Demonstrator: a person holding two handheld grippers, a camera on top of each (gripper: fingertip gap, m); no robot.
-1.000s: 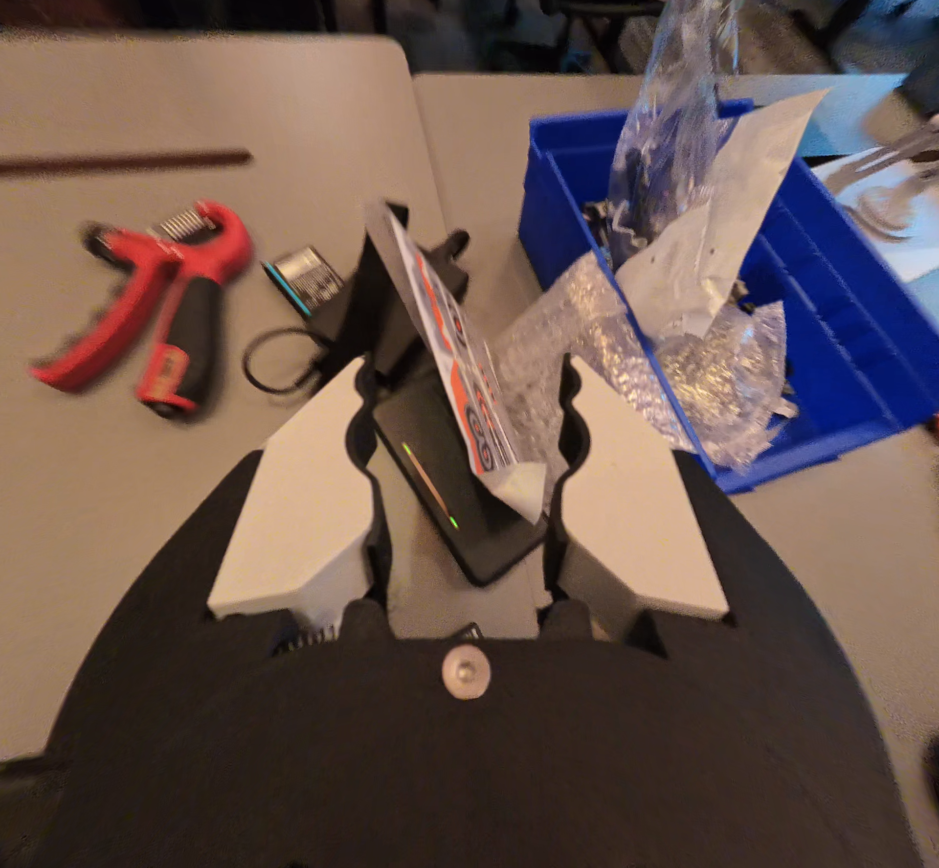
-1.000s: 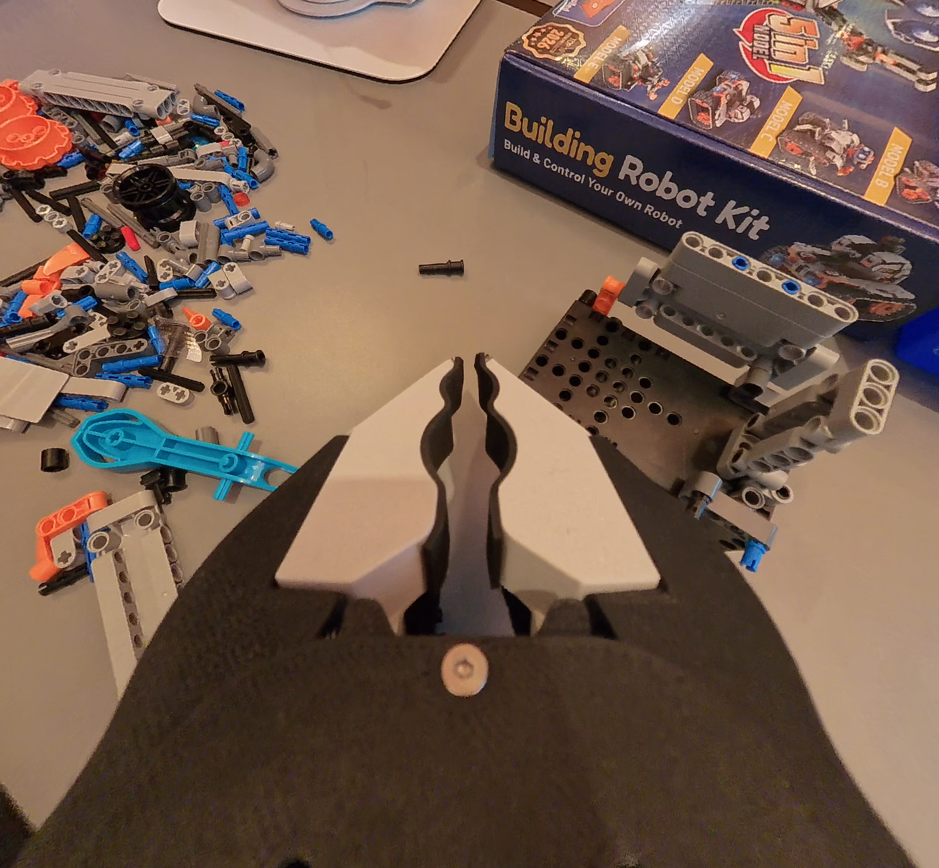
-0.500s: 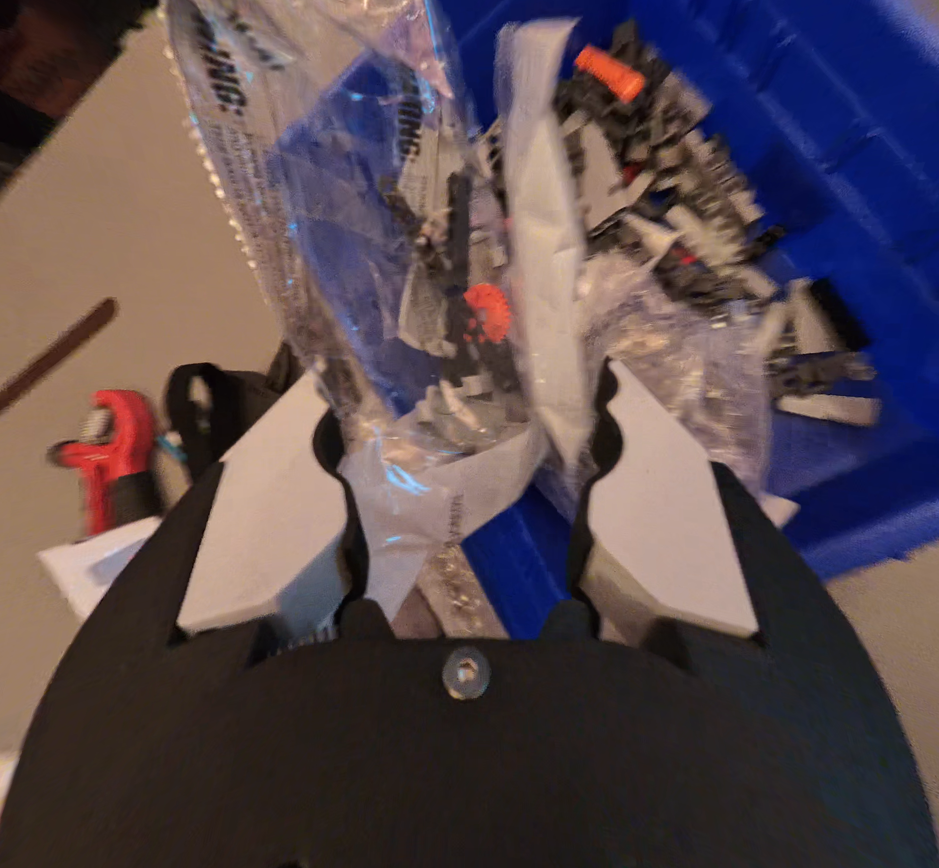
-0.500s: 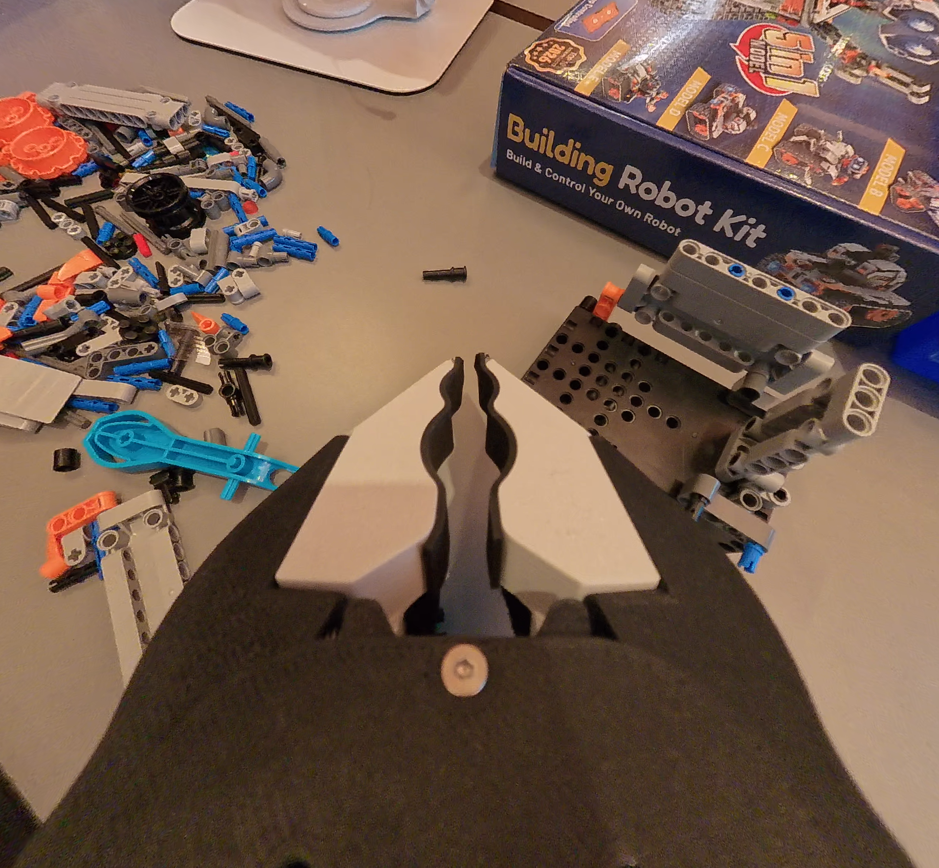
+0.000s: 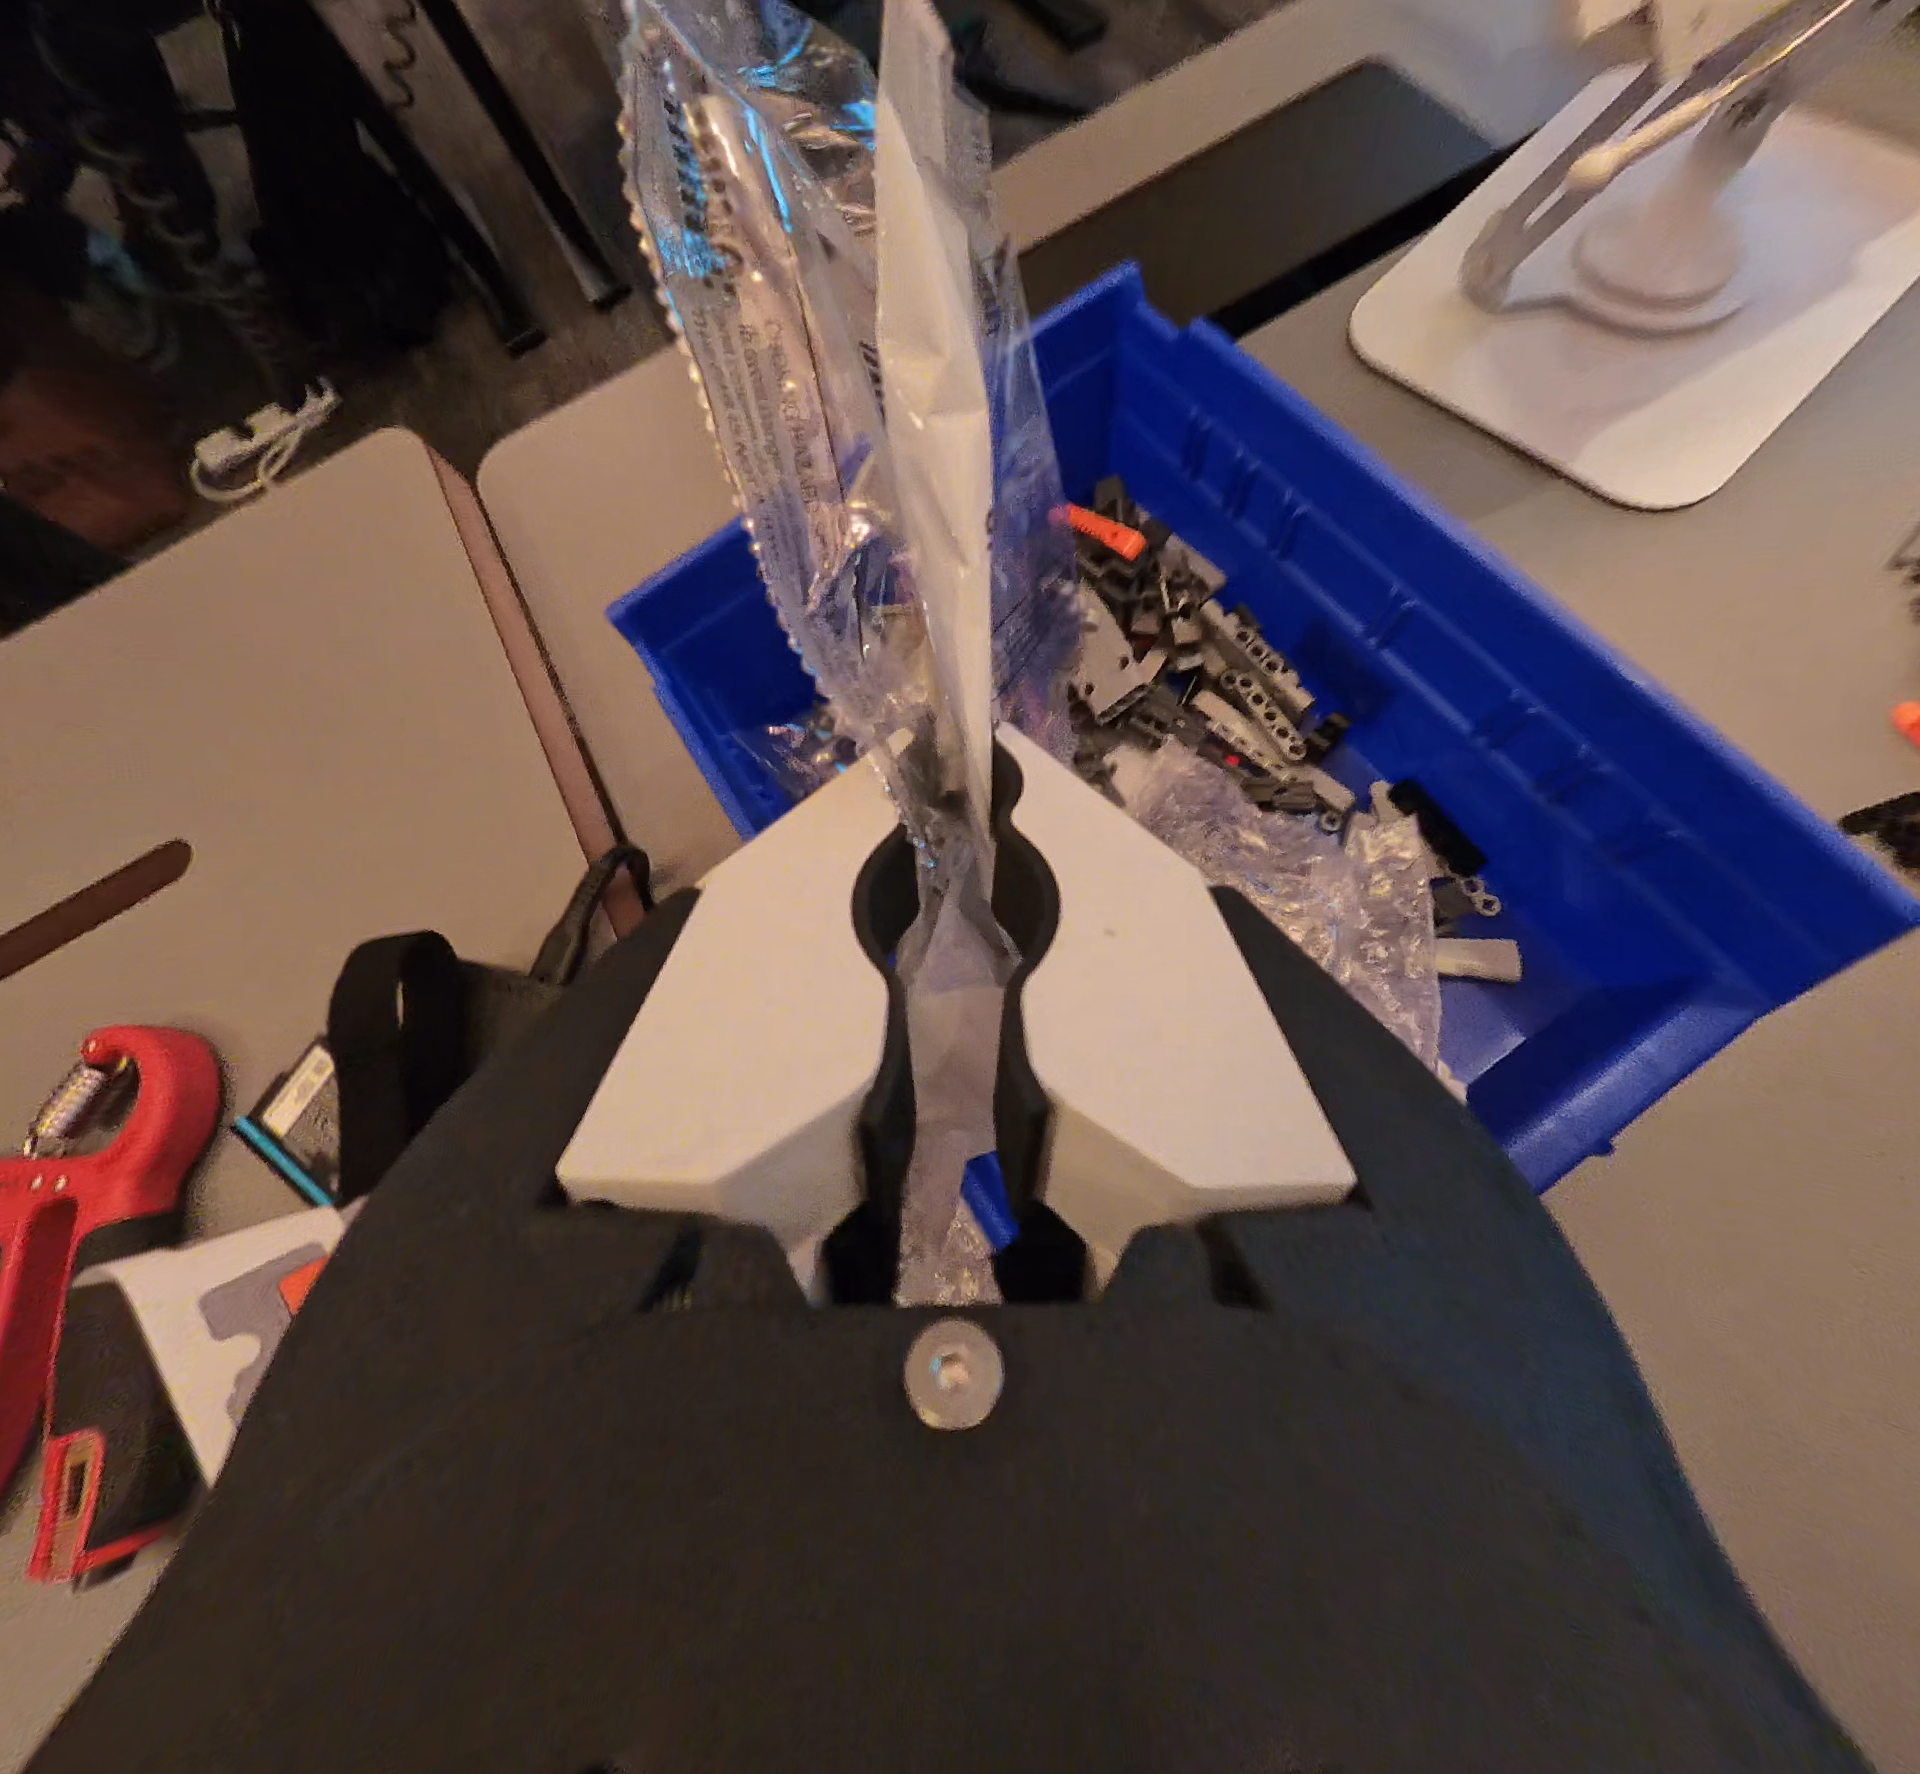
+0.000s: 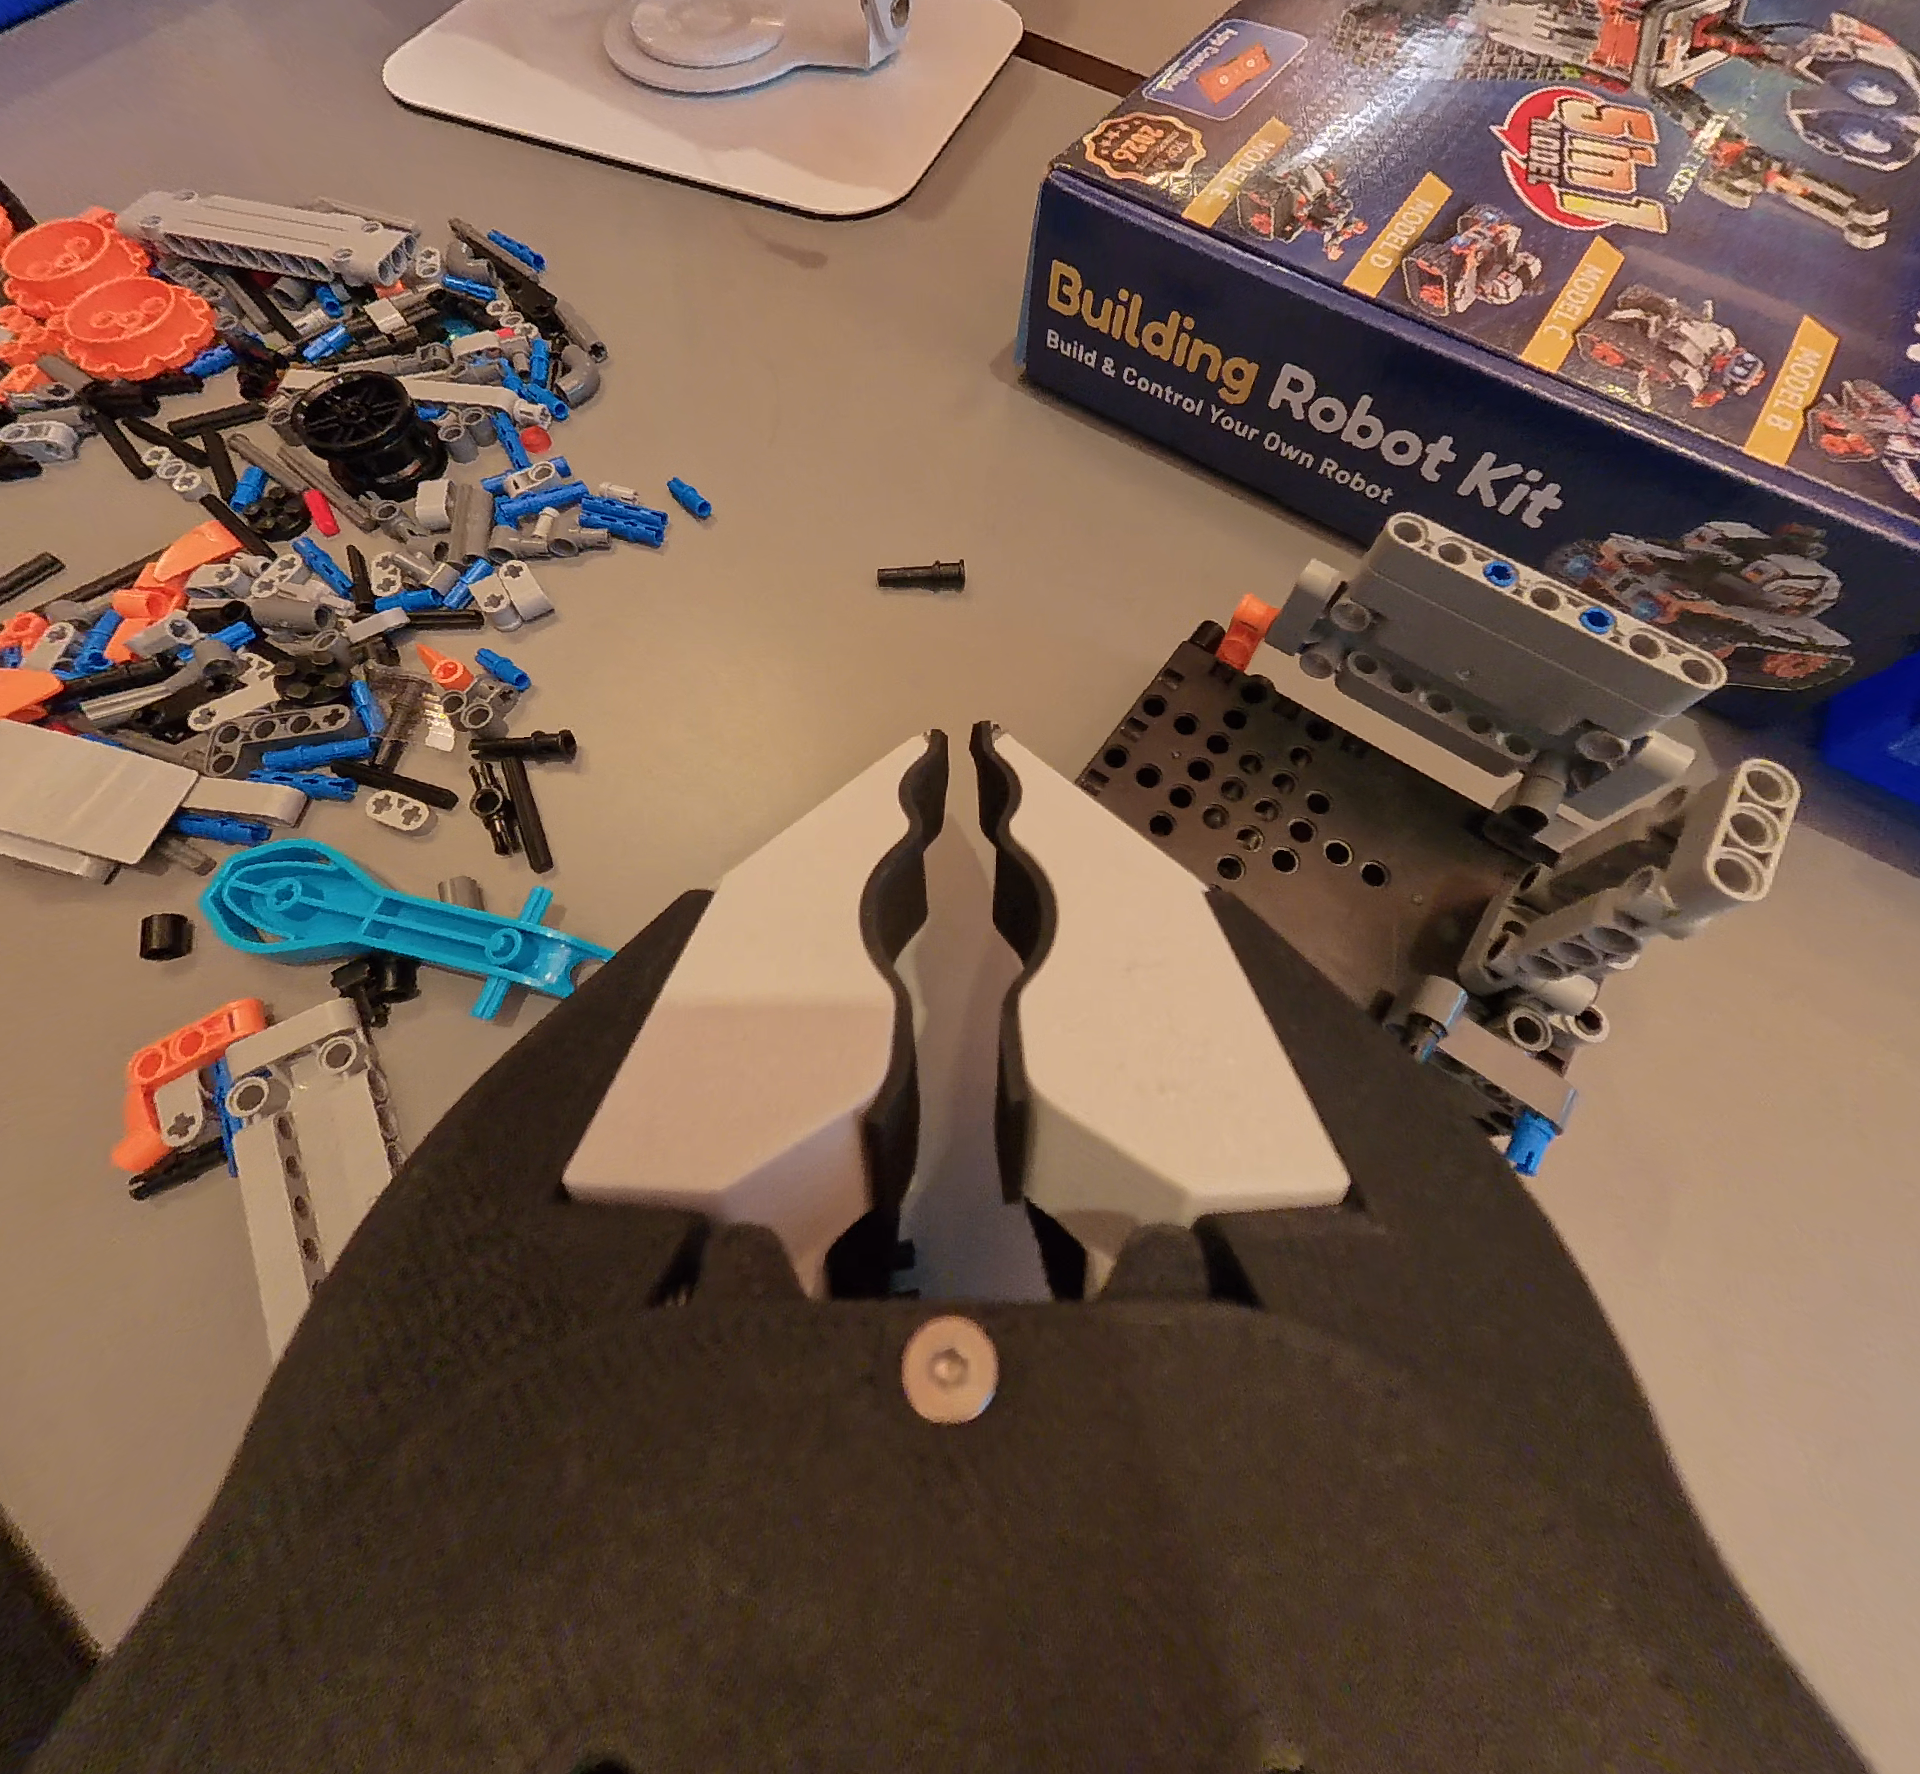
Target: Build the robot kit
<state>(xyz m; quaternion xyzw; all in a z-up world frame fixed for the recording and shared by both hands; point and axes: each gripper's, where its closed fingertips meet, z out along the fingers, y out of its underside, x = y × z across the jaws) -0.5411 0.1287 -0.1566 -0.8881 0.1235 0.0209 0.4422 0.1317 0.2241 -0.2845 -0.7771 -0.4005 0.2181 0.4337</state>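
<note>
Here, my left hand-held gripper [image 5: 951, 794] pinching a crinkled clear plastic bag [image 5: 831, 353] upright over the blue plastic bin [image 5: 1455, 685] of small parts, my right hand-held gripper [image 6: 958, 737] pressed nearly together, empty, above the grey worktop [image 6: 831, 394], perforated black-and-grey brick assembly [image 6: 1403, 789] just right.

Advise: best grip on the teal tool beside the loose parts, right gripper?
Probably the straight shaft of the teal tool, from above, fingers across its narrow width. It lies flat on the table; the round head is wider, and small black pieces crowd the forked end.
</note>
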